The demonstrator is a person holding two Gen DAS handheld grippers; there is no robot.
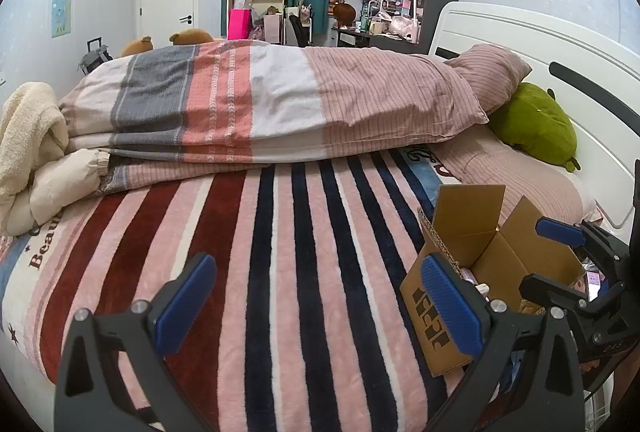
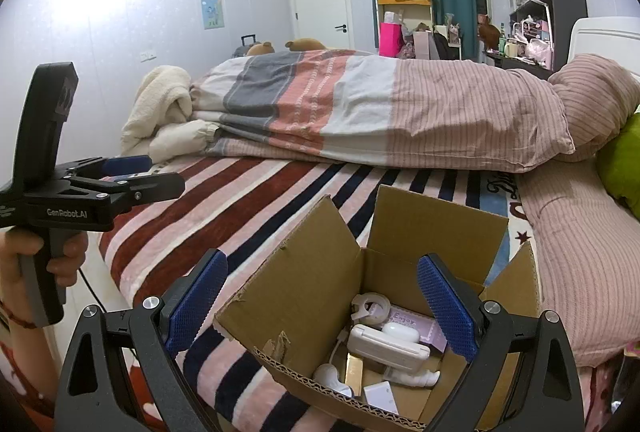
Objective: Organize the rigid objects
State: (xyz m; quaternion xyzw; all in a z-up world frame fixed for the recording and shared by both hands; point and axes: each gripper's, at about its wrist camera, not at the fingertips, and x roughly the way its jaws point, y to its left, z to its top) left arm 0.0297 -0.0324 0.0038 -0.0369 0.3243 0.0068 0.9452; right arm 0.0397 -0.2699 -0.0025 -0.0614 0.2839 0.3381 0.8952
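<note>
The blanket on the bed is striped in pink, dark red, navy and white. Behind it, the folded duvet runs in blocks of grey, coral, white and finely lined dusty pink, and the pillow carries the same pink pinstripe. The cardboard box is plain brown, with black printing on its outer wall in the left wrist view. Inside it lie a white case, a gold bar and a lilac card. Both claws have blue pads on black frames. Right of the duvet sits a green plush.

Both wrist views low over the bed, facing its far side; shared cardboard box.
</note>
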